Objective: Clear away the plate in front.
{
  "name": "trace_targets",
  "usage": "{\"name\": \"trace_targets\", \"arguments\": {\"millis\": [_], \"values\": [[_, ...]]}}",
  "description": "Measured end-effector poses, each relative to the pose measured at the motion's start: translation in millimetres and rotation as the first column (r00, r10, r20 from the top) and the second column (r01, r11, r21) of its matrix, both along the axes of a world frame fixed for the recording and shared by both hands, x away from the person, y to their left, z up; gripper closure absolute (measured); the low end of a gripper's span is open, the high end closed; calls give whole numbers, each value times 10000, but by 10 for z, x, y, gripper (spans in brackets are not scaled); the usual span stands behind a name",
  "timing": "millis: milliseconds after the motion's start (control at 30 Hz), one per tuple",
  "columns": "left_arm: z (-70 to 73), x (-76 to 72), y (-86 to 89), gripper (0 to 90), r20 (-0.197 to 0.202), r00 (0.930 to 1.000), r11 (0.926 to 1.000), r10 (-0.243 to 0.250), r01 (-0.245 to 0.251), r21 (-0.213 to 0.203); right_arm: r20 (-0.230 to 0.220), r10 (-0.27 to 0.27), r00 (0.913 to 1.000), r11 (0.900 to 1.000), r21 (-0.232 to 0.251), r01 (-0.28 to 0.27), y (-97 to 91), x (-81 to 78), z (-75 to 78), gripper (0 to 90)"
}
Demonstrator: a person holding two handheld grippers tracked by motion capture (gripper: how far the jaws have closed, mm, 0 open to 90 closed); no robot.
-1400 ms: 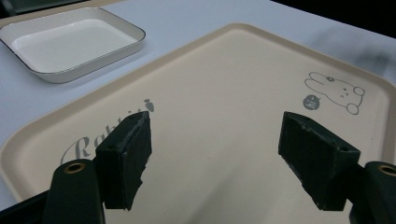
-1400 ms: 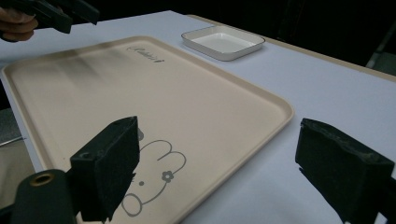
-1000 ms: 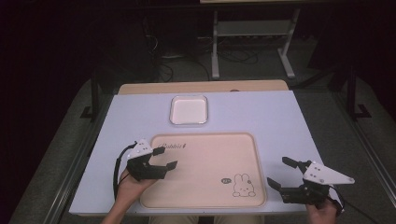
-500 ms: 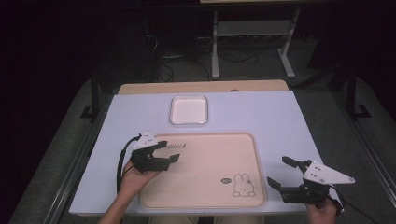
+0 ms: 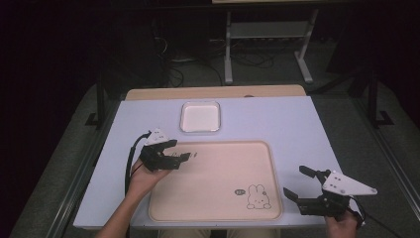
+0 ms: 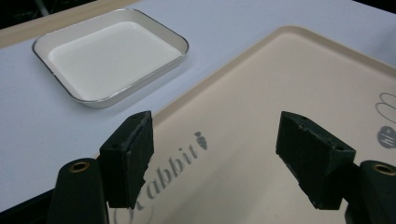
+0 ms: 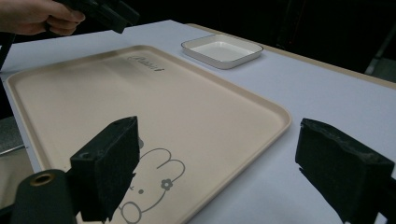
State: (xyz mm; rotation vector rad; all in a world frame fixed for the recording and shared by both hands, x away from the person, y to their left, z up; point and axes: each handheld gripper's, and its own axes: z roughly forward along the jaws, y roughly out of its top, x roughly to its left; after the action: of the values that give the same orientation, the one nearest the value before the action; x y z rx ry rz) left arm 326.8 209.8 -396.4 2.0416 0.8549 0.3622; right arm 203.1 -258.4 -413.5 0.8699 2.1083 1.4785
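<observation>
Beige tray (image 5: 218, 183) lies flat on the counter (image 5: 297, 124), near the person's edge, long side running l-r; a rabbit drawing (image 5: 256, 196) sits toward its near right corner and grey "Rabbit" lettering (image 6: 182, 154) by its far left corner. Nothing on the tray. Small white dish w/ a thin metallic rim (image 5: 200, 116) sits beyond the tray's far edge, a bit left of centre, close to the tray but not touching; also nothing in it. Left hand-held gripper (image 5: 182, 156) hovers over the tray's far left corner, jaws wide apart and gripping nothing; the left gripper view has the lettering between its two black jaws, w/ the dish (image 6: 112, 56) farther off at upper left. Left hand (image 5: 143, 176) holds it from below, forearm coming in from the bottom edge, black cable looping at its left. Right hand-held gripper (image 5: 296, 184) sits off the tray's near right corner, above bare counter, jaws also wide, nothing between them; grey three-cornered plate on top. In the right gripper view one jaw is over the rabbit (image 7: 149, 186) and tray rim, the other over the counter (image 7: 327, 88); tray (image 7: 116, 102) stretches away, dish (image 7: 222, 50) beyond, left hand (image 7: 37, 16) and its gripper at top left. Dark floor w/ cables and a metal stand behind the counter.
</observation>
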Motion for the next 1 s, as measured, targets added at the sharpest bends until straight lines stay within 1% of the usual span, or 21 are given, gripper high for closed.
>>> {"name": "trace_targets", "arguments": {"millis": [133, 200, 233, 267, 300, 367, 500, 533, 567, 633, 667, 733, 767, 800, 867, 933, 967, 1000], "values": [[8, 54, -4, 272, -47, 10000, 10000, 67, -67, 42, -3, 10, 10000, 10000, 55, -10, -4, 0, 0, 129], [13, 124, -1, 273, -45, 9998, 9998, 190, -189, 54, -17, 31, 10000, 10000, 55, -31, 0, -1, -2, 129], [13, 124, -1, 273, -45, 9998, 9998, 190, -189, 54, -18, 49, 10000, 10000, 47, -49, 3, -3, -2, 129], [10, 160, -1, 273, -94, 9996, 9996, 252, -251, 90, -18, 49, 10000, 10000, 47, -49, 3, -3, -2, 129], [9, 214, 0, 275, -225, 9992, 9994, 326, -323, 128, -6, 74, 10000, 10000, 39, -74, 7, -4, -1, 129], [10, 237, 1, 277, -255, 9990, 9992, 365, -361, 150, -5, 80, 10000, 10000, 39, -80, 7, -4, -1, 129], [28, 355, -3, 286, -400, 9977, 9984, 542, -535, 198, -20, 75, 10000, 10000, 58, -75, 3, -4, -3, 129], [28, 355, -3, 287, -400, 9977, 9984, 542, -535, 198, -20, 75, 10000, 10000, 58, -75, 3, -4, -3, 129], [40, 417, 3, 291, -462, 9968, 9977, 646, -636, 217, -21, 67, 10000, 10000, 63, -67, 2, -3, -4, 129], [48, 476, 6, 293, -489, 9961, 9971, 730, -717, 263, -20, 67, 10000, 10000, 67, -67, 2, -1, -3, 129], [48, 476, 6, 294, -489, 9961, 9971, 730, -717, 263, -25, 65, 10000, 10000, 69, -65, 1, -2, -3, 129], [52, 560, 6, 296, -638, 9944, 9961, 842, -822, 333, -28, 65, 10000, 10000, 64, -64, 0, -4, -3, 129], [52, 560, 6, 297, -638, 9944, 9961, 842, -822, 333, -28, 65, 10000, 10000, 64, -64, 0, -4, -3, 129], [52, 599, 5, 297, -678, 9939, 9957, 866, -840, 399, -25, 52, 10000, 10000, 72, -52, -2, -7, -3, 129], [43, 688, -1, 300, -801, 9916, 9943, 1013, -983, 405, 6, 22, 10000, 10000, 95, -23, -15, -11, -2, 129], [36, 741, -5, 307, -879, 9903, 9937, 1073, -1041, 405, -10, 3, 10000, 9999, 123, -3, -24, -8, -5, 128], [36, 741, -5, 307, -879, 9903, 9937, 1073, -1041, 405, -18, -3, 10000, 9999, 134, 3, -26, -7, -6, 129], [30, 808, -15, 309, -930, 9884, 9922, 1197, -1159, 459, -9, -3, 10000, 9999, 138, 4, -30, -6, -7, 129]]}}
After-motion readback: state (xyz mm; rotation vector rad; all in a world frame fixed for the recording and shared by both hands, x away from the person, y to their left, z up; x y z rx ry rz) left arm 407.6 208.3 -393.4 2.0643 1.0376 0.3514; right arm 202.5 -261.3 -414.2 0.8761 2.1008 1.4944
